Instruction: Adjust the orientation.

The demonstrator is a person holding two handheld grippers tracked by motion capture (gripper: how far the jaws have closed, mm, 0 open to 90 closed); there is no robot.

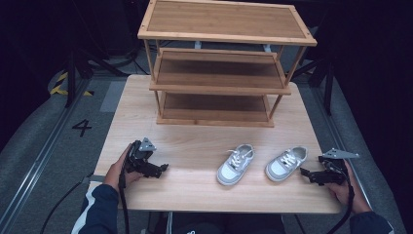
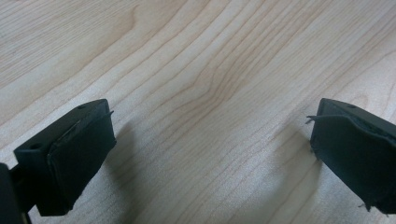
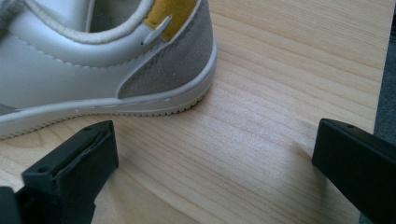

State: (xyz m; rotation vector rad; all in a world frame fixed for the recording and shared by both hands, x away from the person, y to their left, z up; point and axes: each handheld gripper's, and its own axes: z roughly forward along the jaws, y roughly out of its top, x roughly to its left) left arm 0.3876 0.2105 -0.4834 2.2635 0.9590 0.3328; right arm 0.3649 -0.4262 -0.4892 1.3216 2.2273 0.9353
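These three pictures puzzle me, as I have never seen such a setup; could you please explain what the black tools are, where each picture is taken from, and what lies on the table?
A person sits at a wooden table and holds a hand tool with two black jaws in each hand: the left gripper and the right gripper. The wide picture comes from a camera above, looking forward and down. The other two come from cameras riding on the grippers, looking along their jaws. On the table stand a three-tier wooden rack and two small white and grey shoes, the left shoe and the right shoe. Both grippers are open and hold nothing. The right gripper's jaws sit close to the right shoe's heel; the left gripper's jaws frame bare wood.
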